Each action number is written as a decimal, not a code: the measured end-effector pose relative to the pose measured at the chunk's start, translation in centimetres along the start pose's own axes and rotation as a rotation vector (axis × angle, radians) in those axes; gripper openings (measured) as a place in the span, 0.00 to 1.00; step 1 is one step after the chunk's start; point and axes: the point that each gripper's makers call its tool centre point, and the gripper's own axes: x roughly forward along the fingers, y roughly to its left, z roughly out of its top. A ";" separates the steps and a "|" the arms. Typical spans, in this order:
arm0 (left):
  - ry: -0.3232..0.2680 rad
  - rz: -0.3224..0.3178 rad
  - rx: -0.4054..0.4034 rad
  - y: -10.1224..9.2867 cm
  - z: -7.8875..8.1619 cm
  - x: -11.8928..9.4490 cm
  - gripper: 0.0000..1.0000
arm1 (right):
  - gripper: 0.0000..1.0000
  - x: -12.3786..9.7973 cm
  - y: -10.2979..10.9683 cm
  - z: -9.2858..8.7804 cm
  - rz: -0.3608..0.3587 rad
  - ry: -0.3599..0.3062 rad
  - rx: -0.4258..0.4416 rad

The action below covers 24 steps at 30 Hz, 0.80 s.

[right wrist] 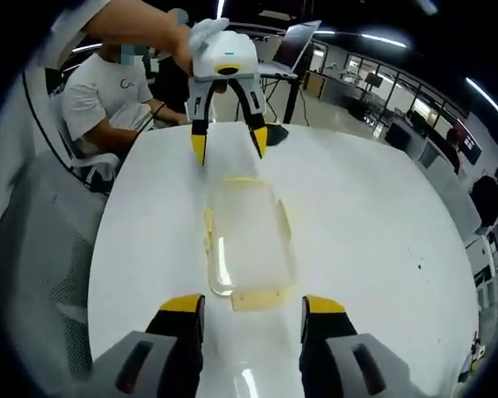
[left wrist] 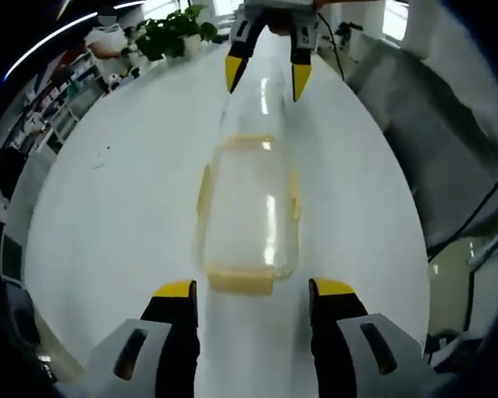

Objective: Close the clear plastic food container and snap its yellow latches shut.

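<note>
1. Clear container [left wrist: 251, 207] sits on the white table [left wrist: 116, 207], long axis running between the two grippers. One gripper at each end; my read is that's staged so each can work an end latch without turning the box.
2. Lid looks already seated on the base. Hard to confirm through clear plastic.
3. Yellow latches: near-end latch [left wrist: 241, 283] is just ahead of the left gripper [left wrist: 253, 290]; side latches [left wrist: 204, 189] show as pale yellow strips along the long edges. Whether any are snapped, can't tell.
4. Left gripper: jaws wide apart, holding nothing. Tips are near the container end, bracketing the latch, with no contact that I can see.
5. Right gripper [right wrist: 253, 305]: also spread wide, empty. Its tips flank the opposite end latch [right wrist: 257, 299], close but seemingly not touching.
6. In the left gripper view the right gripper's yellow tips are at the far end, spread apart, either side of the container, consistent with the above.
7. Judgement: the closing step looks done or nearly so, latching is pending. The end latches look like the first targets.
8. Background: a seated person [right wrist: 108, 95], a laptop [right wrist: 295, 46], and plants [left wrist: 170, 33] at the table's far edge.
</note>
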 end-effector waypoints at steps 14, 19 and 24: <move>0.017 -0.038 0.031 0.5 -0.9 2.0 0.45 | 0.43 2.7 0.0 -1.0 0.048 0.045 0.004; 0.027 -0.055 0.022 0.3 -1.2 2.6 0.47 | 0.43 3.2 -0.2 -1.8 0.051 0.061 -0.001; 0.025 -0.062 0.035 0.3 -1.3 2.8 0.45 | 0.43 3.7 -0.3 -1.8 0.062 0.072 -0.030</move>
